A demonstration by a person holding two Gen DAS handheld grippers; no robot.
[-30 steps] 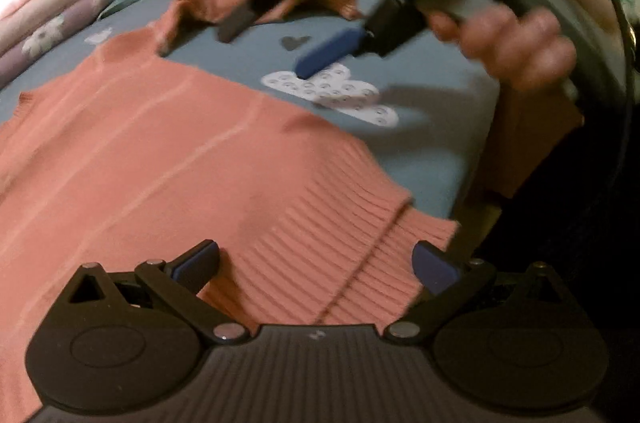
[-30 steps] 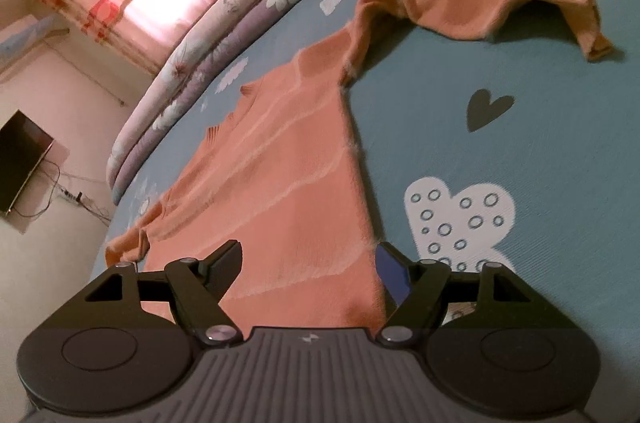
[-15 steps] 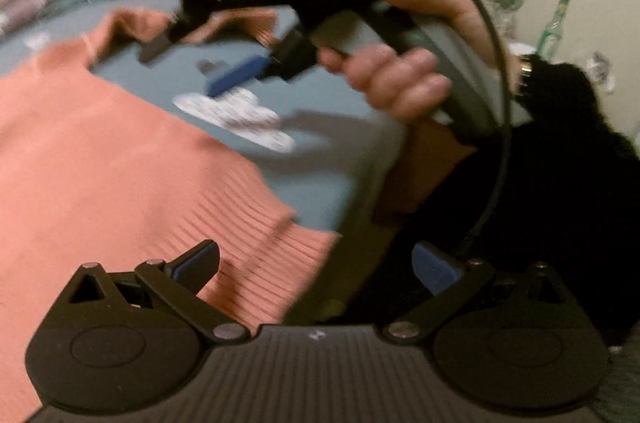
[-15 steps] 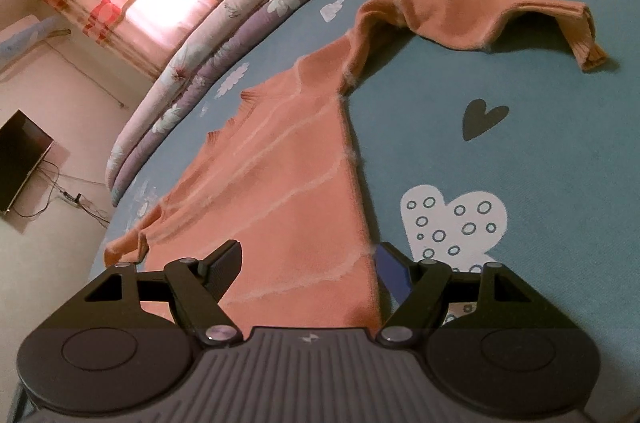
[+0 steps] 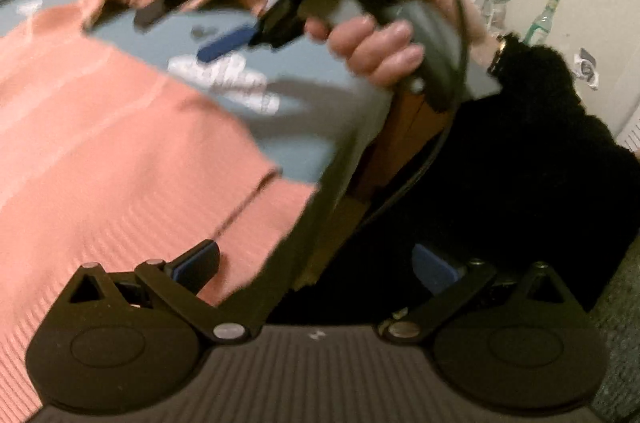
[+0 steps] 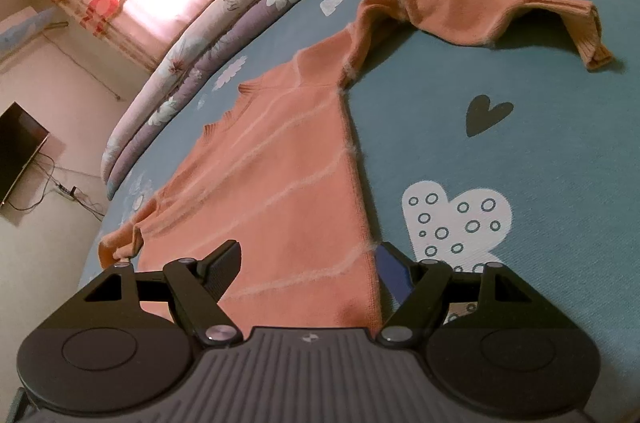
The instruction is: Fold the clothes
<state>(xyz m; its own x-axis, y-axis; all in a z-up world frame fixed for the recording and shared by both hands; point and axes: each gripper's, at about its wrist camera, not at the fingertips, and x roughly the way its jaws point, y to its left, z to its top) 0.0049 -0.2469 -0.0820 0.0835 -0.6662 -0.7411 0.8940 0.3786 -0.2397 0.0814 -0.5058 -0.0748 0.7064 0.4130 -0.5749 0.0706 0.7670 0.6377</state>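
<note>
Right gripper [image 6: 308, 259] jaws spread wide, gripping nothing. It hangs over the near hem end of the salmon sweater [image 6: 280, 183]. The dark left finger sits above the knit. The blue-padded right finger [image 6: 394, 273] sits just off the sweater's right side edge, over bare sheet. Cannot tell whether either fingertip touches the fabric.

Left gripper [image 5: 316, 259] also spread wide, nothing between the jaws. Its left finger [image 5: 198, 261] is over the ribbed hem. Its right finger is past the bed's side edge, in front of dark clothing. This view is motion-blurred.

Also in the left wrist view: the person's right hand [image 5: 384, 39] wraps the other gripper's handle, above the sheet beyond the hem.

Sweater lies flat, front spread, on the blue patterned bed sheet [image 6: 540, 143], hem toward the near edge of the bed. One sleeve [image 6: 480, 15] runs out to the right at the far end, humped up off the sheet, cuff drooping. The other sleeve's cuff [image 6: 120, 247] bunches at the left edge of the bed.

Open room: wide bare sheet right of the sweater body, around the printed hearts, up to the humped sleeve. A folded floral quilt [image 6: 240, 7] lies along the far left edge of the bed. Floor lies beyond the left edge.
</note>
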